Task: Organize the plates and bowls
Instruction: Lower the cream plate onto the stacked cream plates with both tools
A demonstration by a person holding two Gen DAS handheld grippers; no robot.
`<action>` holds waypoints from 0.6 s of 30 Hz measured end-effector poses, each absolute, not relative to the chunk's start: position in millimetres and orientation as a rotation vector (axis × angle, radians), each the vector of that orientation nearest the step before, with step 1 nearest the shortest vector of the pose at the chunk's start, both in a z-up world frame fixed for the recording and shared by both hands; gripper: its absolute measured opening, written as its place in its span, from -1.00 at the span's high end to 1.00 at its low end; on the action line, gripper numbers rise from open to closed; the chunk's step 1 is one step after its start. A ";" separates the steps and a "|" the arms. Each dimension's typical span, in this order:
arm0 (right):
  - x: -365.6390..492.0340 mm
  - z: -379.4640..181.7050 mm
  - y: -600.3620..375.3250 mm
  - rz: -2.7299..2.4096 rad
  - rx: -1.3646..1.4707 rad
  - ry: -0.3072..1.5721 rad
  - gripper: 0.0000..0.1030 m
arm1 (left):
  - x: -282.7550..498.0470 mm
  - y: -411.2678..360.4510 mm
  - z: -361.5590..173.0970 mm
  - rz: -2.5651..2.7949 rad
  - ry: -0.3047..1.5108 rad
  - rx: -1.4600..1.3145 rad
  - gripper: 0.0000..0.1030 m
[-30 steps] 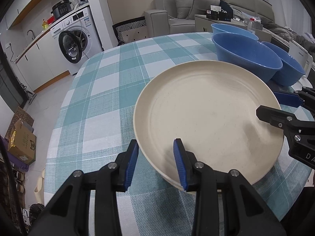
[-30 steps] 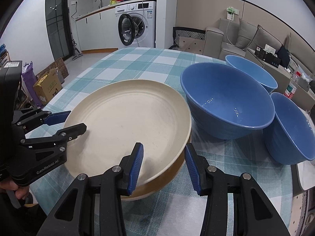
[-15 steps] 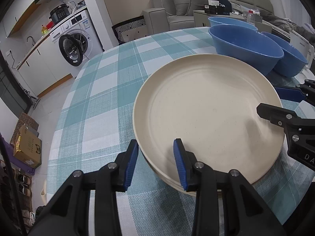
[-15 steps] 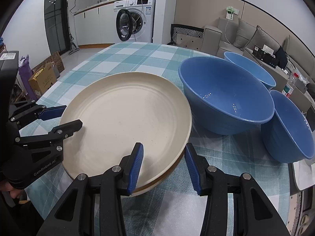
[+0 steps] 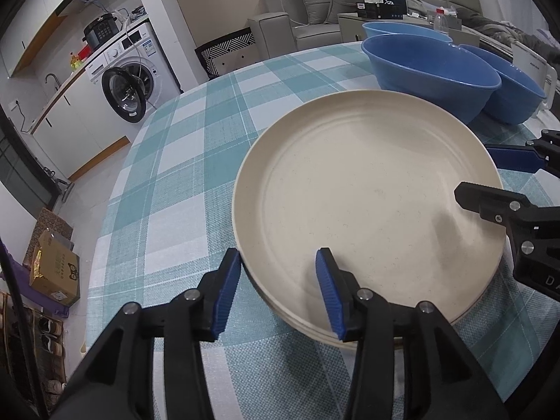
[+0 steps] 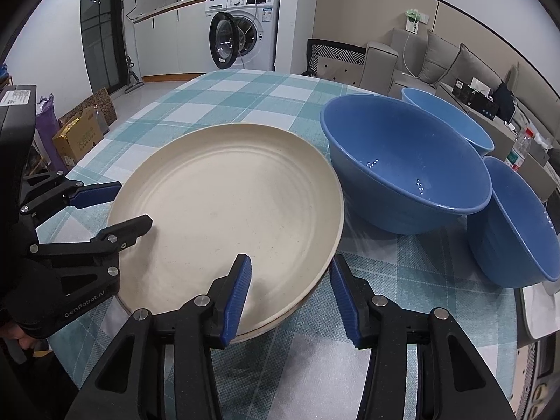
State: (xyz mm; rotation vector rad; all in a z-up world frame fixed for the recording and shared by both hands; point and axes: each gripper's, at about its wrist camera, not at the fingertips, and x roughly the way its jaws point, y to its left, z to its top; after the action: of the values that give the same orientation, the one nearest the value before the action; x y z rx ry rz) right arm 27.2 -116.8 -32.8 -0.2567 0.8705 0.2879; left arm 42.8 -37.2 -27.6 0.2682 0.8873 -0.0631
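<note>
Now both the left gripper (image 5: 278, 288) and right gripper (image 6: 290, 292) are opening off the cream plate's (image 5: 367, 189) rim, leaving it resting on the stack, released.

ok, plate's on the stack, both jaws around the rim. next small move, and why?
Probably back both off the plate. The left hand-held gripper and right hand-held gripper are opening, pads clear of the rim, and it rests on another plate's edge. Bowls come next.
</note>
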 end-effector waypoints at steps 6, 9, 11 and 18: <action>23.9 -29.1 -117.2 0.298 -0.260 0.864 0.02 | 42.3 -37.2 -26.2 -0.079 0.892 0.262 0.07; 24.0 -30.2 -117.4 0.304 -0.260 0.871 0.00 | 41.3 -37.8 -24.3 -0.090 0.892 0.261 0.06; 24.2 -31.3 -116.9 0.308 -0.259 0.874 -0.04 | 40.2 -38.9 -23.4 -0.095 0.893 0.267 0.05; 23.7 -35.7 -113.2 0.333 -0.277 0.886 -0.27 | 39.4 -37.9 -22.3 -0.100 0.903 0.266 0.02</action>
State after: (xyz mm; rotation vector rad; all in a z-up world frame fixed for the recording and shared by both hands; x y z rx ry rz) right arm 23.7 -113.2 -35.7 -0.2768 0.8858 0.3334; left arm 39.4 -37.9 -22.3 0.2662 0.9025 -0.1002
